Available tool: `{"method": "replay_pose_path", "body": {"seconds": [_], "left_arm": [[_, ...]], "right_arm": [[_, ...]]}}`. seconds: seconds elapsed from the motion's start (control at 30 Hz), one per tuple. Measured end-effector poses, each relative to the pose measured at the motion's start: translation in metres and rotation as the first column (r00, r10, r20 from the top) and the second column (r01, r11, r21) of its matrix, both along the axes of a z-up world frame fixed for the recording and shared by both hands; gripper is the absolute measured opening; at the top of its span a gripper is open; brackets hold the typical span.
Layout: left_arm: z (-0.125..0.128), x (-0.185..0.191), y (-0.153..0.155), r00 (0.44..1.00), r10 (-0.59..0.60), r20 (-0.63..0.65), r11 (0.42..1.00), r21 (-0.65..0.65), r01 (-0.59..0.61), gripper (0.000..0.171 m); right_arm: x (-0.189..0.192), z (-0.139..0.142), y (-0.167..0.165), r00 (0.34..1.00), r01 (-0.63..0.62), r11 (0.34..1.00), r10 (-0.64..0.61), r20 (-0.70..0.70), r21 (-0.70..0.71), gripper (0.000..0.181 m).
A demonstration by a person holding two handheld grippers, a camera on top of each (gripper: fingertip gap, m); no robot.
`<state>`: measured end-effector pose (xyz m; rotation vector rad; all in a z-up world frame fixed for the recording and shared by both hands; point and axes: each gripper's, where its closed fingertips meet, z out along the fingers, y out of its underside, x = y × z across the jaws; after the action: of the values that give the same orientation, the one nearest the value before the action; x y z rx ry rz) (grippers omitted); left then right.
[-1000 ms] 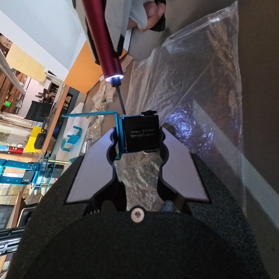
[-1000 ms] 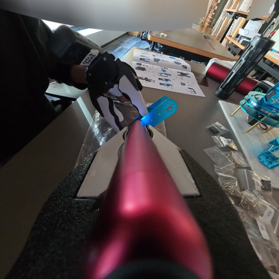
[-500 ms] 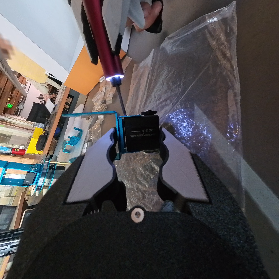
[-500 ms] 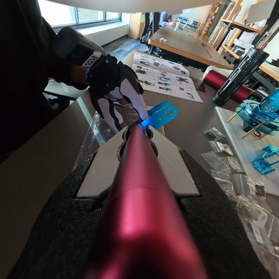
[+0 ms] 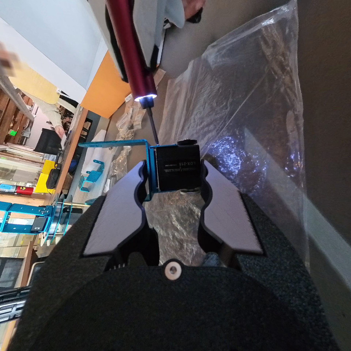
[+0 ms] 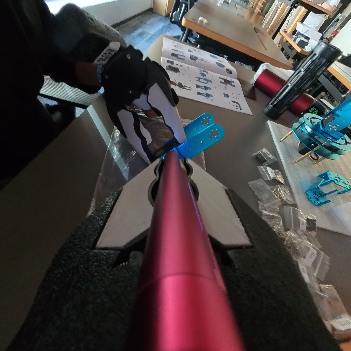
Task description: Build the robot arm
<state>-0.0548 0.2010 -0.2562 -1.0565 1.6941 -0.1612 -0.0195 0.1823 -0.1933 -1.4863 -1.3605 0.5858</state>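
My left gripper (image 5: 173,167) is shut on a black servo (image 5: 178,171) that sits in a blue metal bracket (image 5: 114,142). It holds them above a clear plastic bag (image 5: 247,114). My right gripper (image 6: 172,163) is shut on a red electric screwdriver (image 6: 180,247) with its ring light on. The screwdriver also shows in the left wrist view (image 5: 133,57), where its thin bit (image 5: 153,129) touches the top corner of the servo by the bracket. In the right wrist view the bracket's two blue arms (image 6: 201,140) stick out past the left gripper's white fingers (image 6: 165,114).
An open instruction booklet (image 6: 201,79) lies on the grey table beyond. A black cylinder (image 6: 302,81) and a red roll (image 6: 269,83) stand at the back right. A blue round assembly (image 6: 322,136), a small blue bracket (image 6: 326,188) and several small parts bags (image 6: 281,205) lie to the right. Across from one pair of fingers to the other is roughly 8 cm. It is some 30 cm from my left tips to the blue round assembly (image 6: 322,136). It turns up in the left wrist view (image 5: 55,209) as well.
The right gripper has shifted and tilted a little with the screwdriver. The bit tip stays at the servo's top corner. The left gripper holds the servo still.
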Motion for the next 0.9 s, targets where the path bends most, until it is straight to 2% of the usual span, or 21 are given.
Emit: {"method": "replay_pose_path", "body": {"seconds": [0.03, 0.2, 0.33, 0.47, 0.67, 0.9], "left_arm": [[0.000, 0.000, 0.000, 1.000, -0.003, 0.000, 1.000, 0.006, 0.003, 0.055], [0.000, 0.001, -0.001, 1.000, -0.005, 0.000, 1.000, 0.009, 0.005, 0.055], [0.000, 0.001, 0.000, 1.000, 0.003, 0.000, 1.000, 0.002, -0.003, 0.055], [0.001, 0.000, 0.002, 1.000, 0.017, 0.012, 1.000, -0.015, -0.016, 0.055], [0.001, 0.000, 0.004, 0.999, 0.036, 0.013, 0.999, -0.027, -0.035, 0.055], [0.000, 0.001, 0.004, 1.000, 0.027, 0.012, 0.998, -0.050, -0.026, 0.055]], "right_arm": [[0.001, 0.000, -0.001, 1.000, -0.001, 1.000, 0.001, 0.017, 0.009, 0.023], [0.000, -0.001, -0.003, 1.000, -0.002, 1.000, 0.002, 0.027, 0.011, 0.023], [0.001, -0.001, 0.000, 1.000, 0.009, 0.998, -0.009, -0.005, -0.056, 0.022], [0.002, -0.001, 0.007, 0.991, 0.043, 0.963, -0.074, -0.108, -0.265, 0.023], [0.005, -0.005, 0.013, 0.954, 0.119, 0.842, -0.245, -0.176, -0.526, 0.022], [0.008, -0.001, 0.012, 0.956, 0.158, 0.882, -0.249, -0.153, -0.445, 0.024]]}}
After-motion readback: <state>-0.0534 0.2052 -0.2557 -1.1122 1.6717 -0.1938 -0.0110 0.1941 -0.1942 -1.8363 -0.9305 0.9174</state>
